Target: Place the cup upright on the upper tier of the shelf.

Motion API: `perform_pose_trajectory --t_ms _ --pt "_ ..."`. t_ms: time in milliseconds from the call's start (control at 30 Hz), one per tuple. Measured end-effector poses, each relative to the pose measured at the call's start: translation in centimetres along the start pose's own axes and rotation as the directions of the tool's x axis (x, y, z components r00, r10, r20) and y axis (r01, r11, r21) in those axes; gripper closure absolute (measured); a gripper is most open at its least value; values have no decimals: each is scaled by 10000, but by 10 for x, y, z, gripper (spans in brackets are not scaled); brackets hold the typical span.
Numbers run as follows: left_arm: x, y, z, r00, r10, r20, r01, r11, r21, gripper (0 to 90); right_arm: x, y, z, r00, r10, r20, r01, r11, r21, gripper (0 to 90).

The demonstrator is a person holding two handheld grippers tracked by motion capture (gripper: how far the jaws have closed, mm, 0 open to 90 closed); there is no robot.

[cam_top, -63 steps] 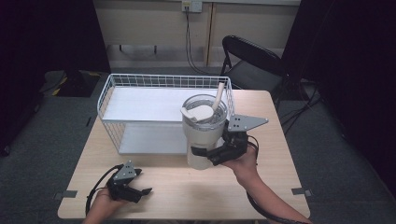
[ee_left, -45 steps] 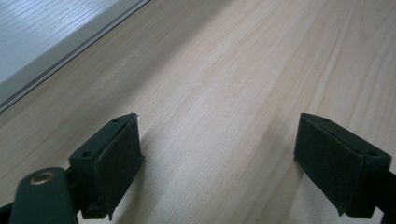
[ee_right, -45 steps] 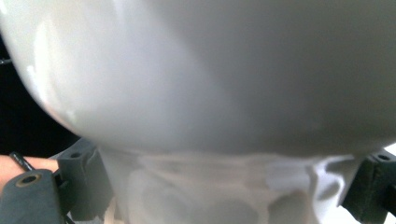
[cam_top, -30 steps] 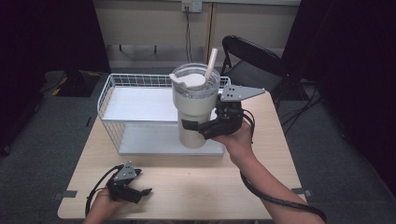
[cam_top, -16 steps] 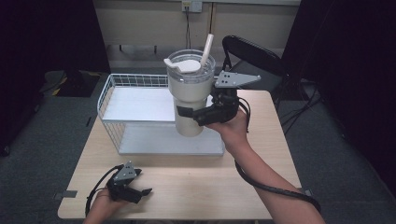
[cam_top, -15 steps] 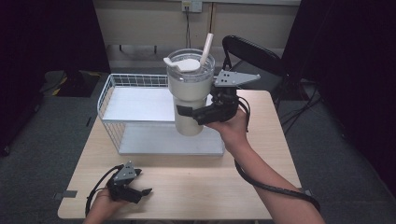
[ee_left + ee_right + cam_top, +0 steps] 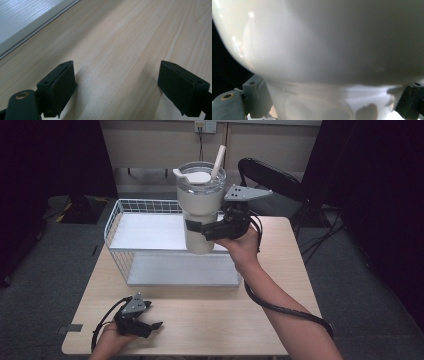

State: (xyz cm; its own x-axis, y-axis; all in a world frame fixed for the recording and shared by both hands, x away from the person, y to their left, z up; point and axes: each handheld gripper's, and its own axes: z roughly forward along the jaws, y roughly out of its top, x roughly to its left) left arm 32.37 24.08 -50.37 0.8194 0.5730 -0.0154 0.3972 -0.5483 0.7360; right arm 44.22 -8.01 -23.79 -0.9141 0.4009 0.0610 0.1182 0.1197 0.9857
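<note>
Wooden table: right gripper, jaws clamped around the cream tumbler, had raised it above the wire basket; left gripper rested, jaws spread.

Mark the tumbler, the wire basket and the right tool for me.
tumbler [image 7: 200,205], high view, on its cream upper body.
wire basket [image 7: 113,222], high view, on its left rim wire.
right tool [image 7: 200,228], high view, midway between its fingertips around the tumbler's narrow base.

Cream tumbler with lid and straw, upright, aloft over the wire basket.
</note>
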Motion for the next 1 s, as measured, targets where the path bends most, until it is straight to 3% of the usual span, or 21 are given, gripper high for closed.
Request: perform_pose_trajectory --t_ms 300,1000 --pt "0 0 0 10000 13 -8 -13 10000 0 140 -11 1 11 9986 -265 466 262 9996 57 95" --pt "0 0 0 10000 10 -9 -10 10000 -3 139 -26 3 43 9917 -136 1280 129 9999 67 95"
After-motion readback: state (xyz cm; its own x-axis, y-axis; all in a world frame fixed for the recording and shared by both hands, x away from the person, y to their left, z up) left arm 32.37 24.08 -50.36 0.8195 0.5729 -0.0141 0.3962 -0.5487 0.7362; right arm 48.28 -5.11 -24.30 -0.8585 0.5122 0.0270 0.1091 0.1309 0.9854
